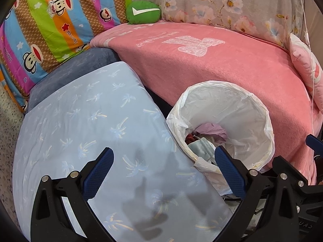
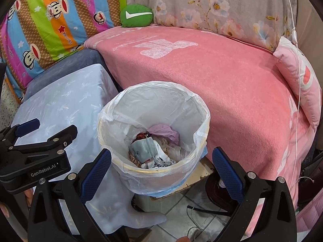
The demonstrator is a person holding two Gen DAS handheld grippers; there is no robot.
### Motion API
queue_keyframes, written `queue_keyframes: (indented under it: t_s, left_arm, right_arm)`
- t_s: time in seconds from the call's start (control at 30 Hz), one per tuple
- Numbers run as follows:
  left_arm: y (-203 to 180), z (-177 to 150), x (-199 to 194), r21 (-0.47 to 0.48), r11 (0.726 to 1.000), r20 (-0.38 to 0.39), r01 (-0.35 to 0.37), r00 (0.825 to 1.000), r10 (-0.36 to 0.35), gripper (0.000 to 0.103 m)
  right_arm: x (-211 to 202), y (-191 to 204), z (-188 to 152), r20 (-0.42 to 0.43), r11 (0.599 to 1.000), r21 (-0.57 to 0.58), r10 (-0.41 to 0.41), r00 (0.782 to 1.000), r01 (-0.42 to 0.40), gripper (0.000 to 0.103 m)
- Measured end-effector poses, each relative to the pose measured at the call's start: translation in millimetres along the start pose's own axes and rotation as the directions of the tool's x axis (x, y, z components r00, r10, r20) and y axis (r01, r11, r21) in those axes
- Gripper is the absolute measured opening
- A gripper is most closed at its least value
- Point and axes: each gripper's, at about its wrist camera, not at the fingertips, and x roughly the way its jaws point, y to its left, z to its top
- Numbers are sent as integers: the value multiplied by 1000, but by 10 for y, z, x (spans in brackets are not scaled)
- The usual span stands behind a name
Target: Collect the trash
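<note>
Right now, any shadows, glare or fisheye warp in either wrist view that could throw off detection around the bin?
Left wrist view: dark gripper-shaped shadows fall on the pale blue palm-print cloth; the lined trash bin is sharp. Right wrist view: even light, mild sheen on the bin liner, none blown out. Both views: strong barrel warp bends the pink blanket edge, with black vignette corners.

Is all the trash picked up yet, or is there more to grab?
Some is done: the lined trash bin already holds crumpled wrappers and a face mask. In hand: nothing, since the left gripper and right gripper are both open and empty. No loose trash shows on the pink blanket, so little seems left.
</note>
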Motion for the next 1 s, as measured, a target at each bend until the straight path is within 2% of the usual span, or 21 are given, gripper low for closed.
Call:
queue_keyframes:
  t_s: [1.0]
  left_arm:
    - [-42,8,-20,5,1000,-8,1,1000,-1,96]
  right_arm:
    - [2,-22,4,2,1000,3,-1,1000,1,97]
